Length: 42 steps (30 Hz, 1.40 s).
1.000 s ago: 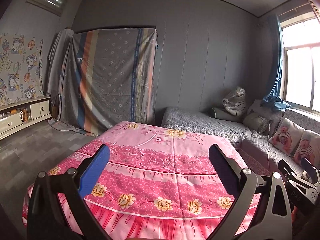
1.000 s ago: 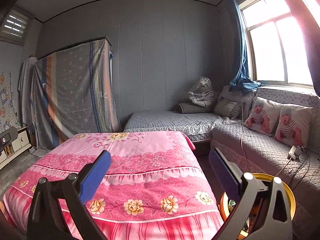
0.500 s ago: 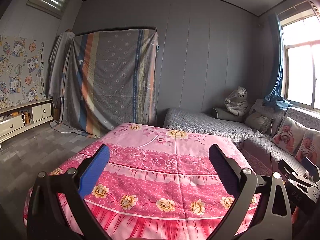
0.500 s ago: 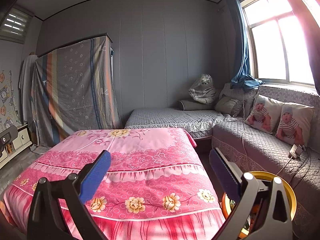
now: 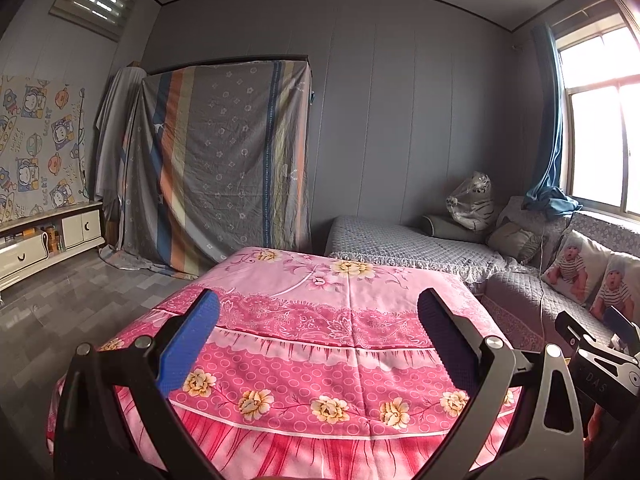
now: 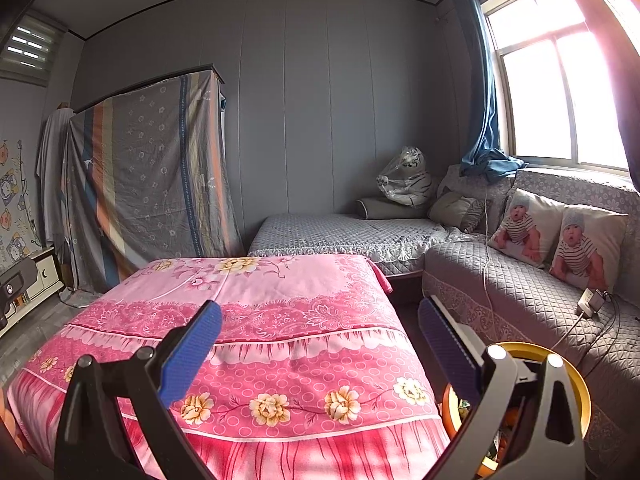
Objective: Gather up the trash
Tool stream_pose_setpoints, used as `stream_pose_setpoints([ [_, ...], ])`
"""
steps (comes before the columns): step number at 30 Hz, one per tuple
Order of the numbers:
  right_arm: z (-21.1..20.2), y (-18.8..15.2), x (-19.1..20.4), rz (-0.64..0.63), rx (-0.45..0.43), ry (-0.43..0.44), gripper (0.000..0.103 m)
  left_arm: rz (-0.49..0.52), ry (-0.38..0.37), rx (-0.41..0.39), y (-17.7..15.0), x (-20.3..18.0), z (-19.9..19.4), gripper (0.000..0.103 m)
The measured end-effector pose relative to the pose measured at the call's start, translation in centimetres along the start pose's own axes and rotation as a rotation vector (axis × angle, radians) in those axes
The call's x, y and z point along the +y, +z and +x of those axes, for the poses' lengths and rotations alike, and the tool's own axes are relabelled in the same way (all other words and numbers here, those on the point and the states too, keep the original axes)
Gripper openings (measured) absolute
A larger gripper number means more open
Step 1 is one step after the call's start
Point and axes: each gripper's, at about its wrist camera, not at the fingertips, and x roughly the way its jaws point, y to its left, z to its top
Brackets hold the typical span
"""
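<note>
Pink floral cloth [image 5: 320, 320] covers the low table in front of both grippers, its top bare of litter; the only candidate for the trash is the yellow-rimmed bin [image 6: 576, 364] on the floor by the table's right corner, with scraps inside, seen only from the right wrist. Right gripper [image 6: 320, 340] and left gripper [image 5: 318, 336] both hang spread wide, holding nothing. Beyond lie a grey quilted sofa [image 6: 520, 292] and a draped wardrobe [image 5: 224, 160]; the left view alone shows a white cabinet [image 5: 44, 240].

pink floral bedspread [image 5: 328, 320], grey sofa [image 6: 520, 300], baby-print cushions [image 6: 560, 240]
</note>
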Motion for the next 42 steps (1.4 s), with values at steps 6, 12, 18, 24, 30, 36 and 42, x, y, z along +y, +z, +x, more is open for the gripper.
stream_pose_setpoints([
  [6,0.17,0.05,0.23,-0.003,0.004,0.001,0.095,0.005,-0.008,0.008,-0.13,-0.23,0.08,0.095],
  [12,0.26,0.04,0.35,-0.003,0.009,-0.001,0.095,0.006,-0.011,0.013,-0.27,-0.26,0.17,0.095],
  [18,0.27,0.06,0.46,-0.004,0.010,0.000,0.095,0.009,-0.010,0.013,-0.29,-0.33,0.18,0.095],
  [24,0.28,-0.07,0.48,-0.006,0.014,0.005,0.095,0.014,-0.006,0.004,-0.36,-0.36,0.12,0.095],
  [30,0.41,-0.29,0.43,-0.007,0.018,0.008,0.095,0.013,-0.006,0.006,-0.39,-0.35,0.11,0.095],
  [36,0.44,-0.35,0.41,-0.006,0.022,0.010,0.095,0.013,-0.007,0.006,-0.48,-0.39,0.01,0.095],
  [42,0.49,-0.40,0.36,-0.005,0.024,0.012,0.095,0.014,-0.011,0.008,-0.57,-0.47,0.01,0.095],
])
